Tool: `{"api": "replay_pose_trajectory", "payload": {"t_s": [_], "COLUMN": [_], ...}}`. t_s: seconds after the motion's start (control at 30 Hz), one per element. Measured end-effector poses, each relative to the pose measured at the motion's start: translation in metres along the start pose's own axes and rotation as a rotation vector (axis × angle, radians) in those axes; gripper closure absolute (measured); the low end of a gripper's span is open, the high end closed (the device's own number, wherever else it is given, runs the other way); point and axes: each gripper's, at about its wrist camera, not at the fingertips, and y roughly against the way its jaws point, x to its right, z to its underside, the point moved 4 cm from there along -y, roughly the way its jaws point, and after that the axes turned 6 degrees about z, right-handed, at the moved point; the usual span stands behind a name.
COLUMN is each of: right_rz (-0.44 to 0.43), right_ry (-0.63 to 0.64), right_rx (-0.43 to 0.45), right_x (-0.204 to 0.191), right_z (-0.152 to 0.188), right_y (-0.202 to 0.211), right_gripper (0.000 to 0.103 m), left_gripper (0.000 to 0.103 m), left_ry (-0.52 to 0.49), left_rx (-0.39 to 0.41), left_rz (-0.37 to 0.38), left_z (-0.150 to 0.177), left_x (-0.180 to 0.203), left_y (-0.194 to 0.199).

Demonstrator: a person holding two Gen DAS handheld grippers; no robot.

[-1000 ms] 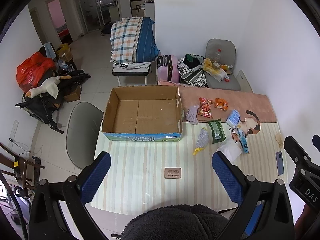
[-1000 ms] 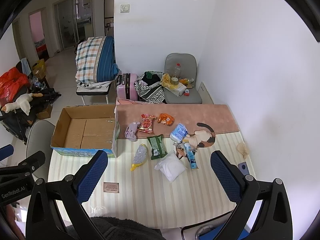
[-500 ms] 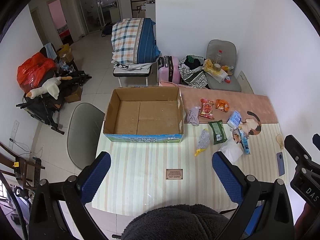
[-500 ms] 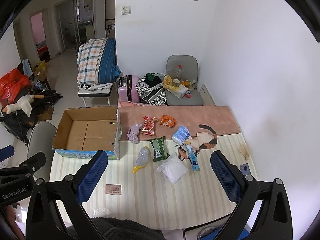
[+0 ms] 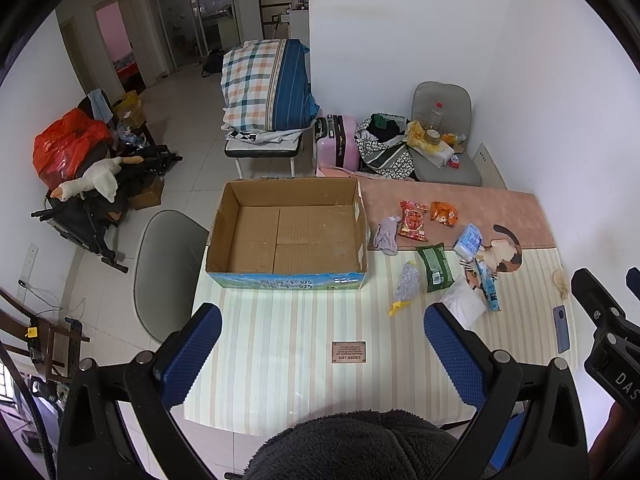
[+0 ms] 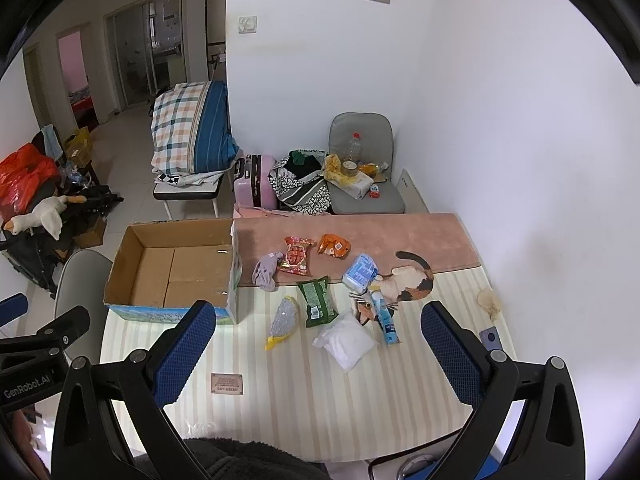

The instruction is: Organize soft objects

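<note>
While both grippers hang spread above table, white pouch (image 6: pixel 347 343) lies between right gripper (image 6: pixel 318 356) fingers, left gripper (image 5: pixel 322 354) near box (image 5: pixel 286 276).

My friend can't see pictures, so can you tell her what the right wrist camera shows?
An open, empty brown cardboard box sits on a pale striped table, with soft packets scattered to its right: a red snack bag, a green packet, a white plastic pouch and a lilac cloth. The right tongs, blue-padded, hang open above the table, holding nothing.
</note>
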Motion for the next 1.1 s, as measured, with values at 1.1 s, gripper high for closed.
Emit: {"api": "replay_pose_trajectory", "payload": {"t_s": [1.1], "right_rz": [-0.016], "right_ry": [-0.01], "right_rx": [-0.006], "right_x": [-0.0012], "right_z": [0.0018], "right_y": [-0.0064], "right_gripper": [0.0], "left_gripper": [0.0], "left_ry": [-0.001], "left_rx": [0.004], "left_rz": [-0.007], "left_z": [0.0007], "left_x": [-0.0041], "left_y": [-0.0022]}}
